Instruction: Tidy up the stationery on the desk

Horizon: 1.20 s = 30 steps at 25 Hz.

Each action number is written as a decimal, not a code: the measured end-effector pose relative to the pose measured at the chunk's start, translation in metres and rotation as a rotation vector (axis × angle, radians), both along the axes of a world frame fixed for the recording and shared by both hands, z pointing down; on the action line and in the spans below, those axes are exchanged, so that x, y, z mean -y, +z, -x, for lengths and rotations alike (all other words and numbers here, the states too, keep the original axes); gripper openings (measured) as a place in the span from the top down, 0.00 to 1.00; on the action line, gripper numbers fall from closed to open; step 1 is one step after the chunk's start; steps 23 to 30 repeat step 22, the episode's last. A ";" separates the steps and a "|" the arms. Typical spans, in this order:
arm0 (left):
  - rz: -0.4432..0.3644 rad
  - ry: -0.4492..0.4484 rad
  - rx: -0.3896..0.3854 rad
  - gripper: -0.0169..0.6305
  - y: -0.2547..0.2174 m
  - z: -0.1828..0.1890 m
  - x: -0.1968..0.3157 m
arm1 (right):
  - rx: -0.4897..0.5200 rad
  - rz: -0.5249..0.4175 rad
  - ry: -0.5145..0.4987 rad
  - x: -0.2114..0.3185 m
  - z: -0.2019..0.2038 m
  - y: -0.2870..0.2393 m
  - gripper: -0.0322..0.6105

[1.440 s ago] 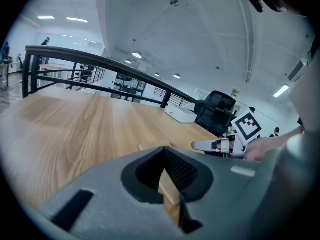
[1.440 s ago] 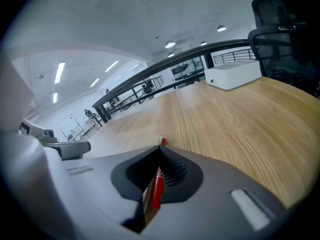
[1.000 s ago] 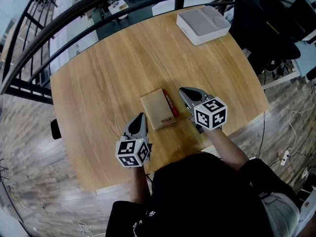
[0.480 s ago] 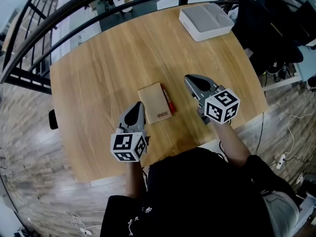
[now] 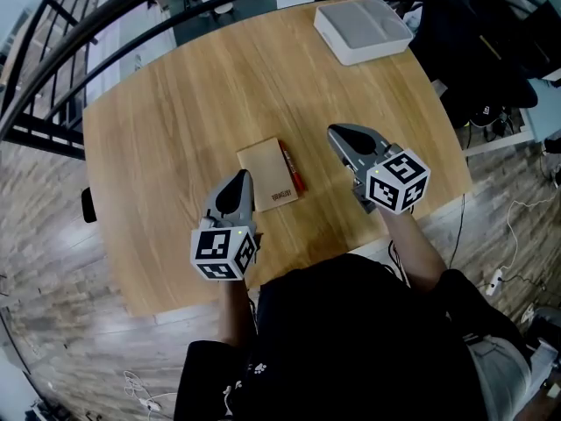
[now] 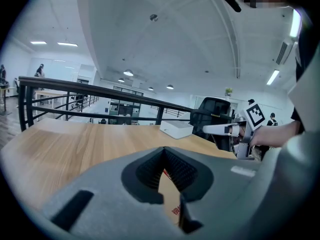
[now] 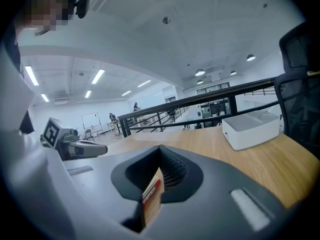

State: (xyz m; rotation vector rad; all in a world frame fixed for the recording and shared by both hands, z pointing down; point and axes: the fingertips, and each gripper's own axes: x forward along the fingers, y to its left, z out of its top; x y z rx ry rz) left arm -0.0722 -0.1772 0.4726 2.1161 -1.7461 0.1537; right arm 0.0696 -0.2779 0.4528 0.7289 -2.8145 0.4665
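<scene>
A brown notebook [image 5: 266,174] lies flat in the middle of the wooden desk [image 5: 175,103], with a red pen [image 5: 291,168] along its right edge. My left gripper [image 5: 243,175] hovers just left of the notebook's near corner, jaws shut and empty. To the right of the pen hangs my right gripper [image 5: 334,132], also shut with nothing in it. In the left gripper view the notebook [image 6: 170,196] shows under the shut left gripper [image 6: 164,149]. The right gripper view shows notebook [image 7: 150,209] and pen [image 7: 153,190] below the right gripper [image 7: 160,148].
A white lidded box [image 5: 362,30] sits at the desk's far right corner. A black railing [image 5: 131,16] curves behind the desk. Dark chairs and bags [image 5: 478,42] stand off its right side. A small black object [image 5: 88,204] hangs at the left edge.
Both grippers have lifted a little toward the head camera and stayed shut. Notebook and pen have not moved on the desk.
</scene>
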 end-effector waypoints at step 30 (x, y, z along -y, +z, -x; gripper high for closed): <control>0.007 0.005 0.002 0.97 0.002 -0.003 0.002 | -0.019 0.006 -0.011 -0.004 -0.003 0.001 0.94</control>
